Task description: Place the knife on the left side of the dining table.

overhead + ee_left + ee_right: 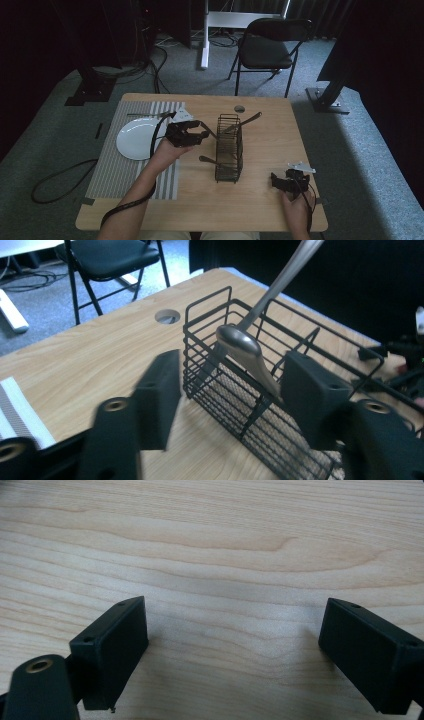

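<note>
Right black two-jaw gripper [288,181] near front right corner of light wooden table [270,205], jaws spread wide over bare wood, holding nothing.

Left black two-jaw gripper [186,133] mid-table, just left of black wire cutlery basket [229,148], jaws spread, nothing held.

Basket's long axis runs front to back, toward far edge. Silver metal spoon [247,347] leans inside far end, handle rising out up and right. Judgement: left gripper nearer spoon; spoon lies ahead, between its jaws.

White round plate [135,140] on striped grey placemat [117,172], left side.
</note>
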Available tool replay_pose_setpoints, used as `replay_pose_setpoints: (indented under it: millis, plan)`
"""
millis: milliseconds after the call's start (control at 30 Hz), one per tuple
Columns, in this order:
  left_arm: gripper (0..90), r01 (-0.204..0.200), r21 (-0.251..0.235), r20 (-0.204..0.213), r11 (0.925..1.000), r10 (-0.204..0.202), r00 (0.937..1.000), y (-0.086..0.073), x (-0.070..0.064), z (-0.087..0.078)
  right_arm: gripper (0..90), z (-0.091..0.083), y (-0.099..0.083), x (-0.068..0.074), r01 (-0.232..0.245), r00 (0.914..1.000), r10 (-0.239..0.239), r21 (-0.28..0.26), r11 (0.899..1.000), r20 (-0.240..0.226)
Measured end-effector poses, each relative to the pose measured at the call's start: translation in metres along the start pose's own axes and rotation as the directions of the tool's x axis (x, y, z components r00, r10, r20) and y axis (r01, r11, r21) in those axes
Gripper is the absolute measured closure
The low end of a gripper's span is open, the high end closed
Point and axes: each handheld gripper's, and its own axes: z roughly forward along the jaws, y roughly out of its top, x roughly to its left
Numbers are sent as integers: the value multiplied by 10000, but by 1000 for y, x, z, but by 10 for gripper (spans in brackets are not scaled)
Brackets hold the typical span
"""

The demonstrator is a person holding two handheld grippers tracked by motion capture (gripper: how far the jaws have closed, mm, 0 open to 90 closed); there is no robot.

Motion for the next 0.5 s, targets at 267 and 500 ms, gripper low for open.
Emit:
replay_pose_setpoints:
  millis: [267, 500]
  plan:
    - [710, 577, -346, 703, 9977, -552, 9960, -3, -5, 7, 113, 0, 0, 0, 10, 10000, -10, -3, 10000, 1]
    - [776, 531, -611, 1223, 9967, -453, 9915, 2, -12, 6, 114, 0, 0, 0, 37, 10000, -36, -23, 10000, 9]
